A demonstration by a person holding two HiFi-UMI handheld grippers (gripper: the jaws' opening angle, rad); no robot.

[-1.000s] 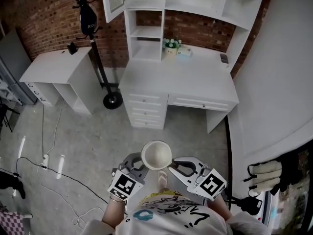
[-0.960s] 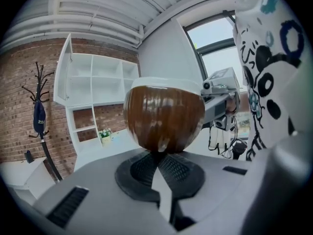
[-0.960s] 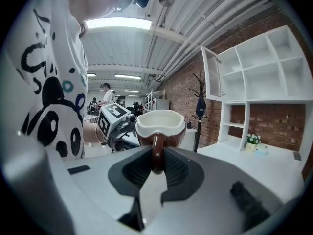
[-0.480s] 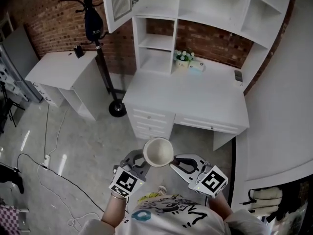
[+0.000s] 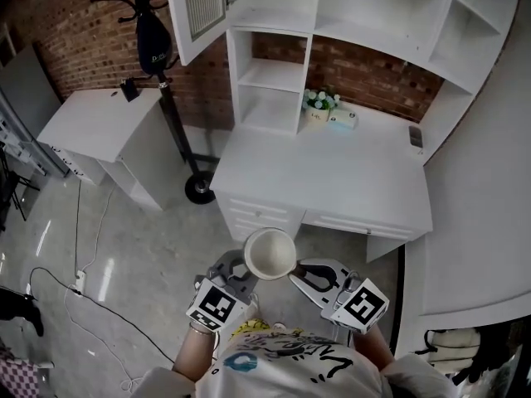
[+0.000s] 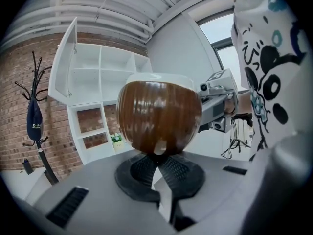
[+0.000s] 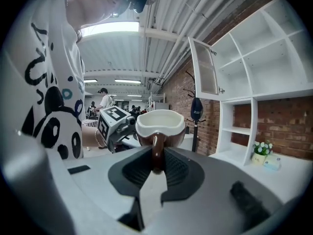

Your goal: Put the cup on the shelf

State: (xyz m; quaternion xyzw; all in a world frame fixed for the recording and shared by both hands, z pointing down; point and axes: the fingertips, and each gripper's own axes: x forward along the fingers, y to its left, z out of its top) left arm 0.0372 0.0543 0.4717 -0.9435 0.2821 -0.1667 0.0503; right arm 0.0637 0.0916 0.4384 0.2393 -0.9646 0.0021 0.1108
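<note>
1. White counter (image 5: 332,172) and shelf (image 5: 274,77) sit well ahead; cup (image 5: 269,254) is mid-air near us.
2. Right tool (image 5: 292,277) pinches the handle (image 7: 156,153), left tool (image 5: 241,270) narrow on the base (image 6: 157,148).
3. We'd keep it level walking in.

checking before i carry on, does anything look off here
Nothing spilled or damaged. The cup sits upright, with the left gripper and right gripper both shut on it. Only oddity: the cabinet door up top hangs open.
</note>
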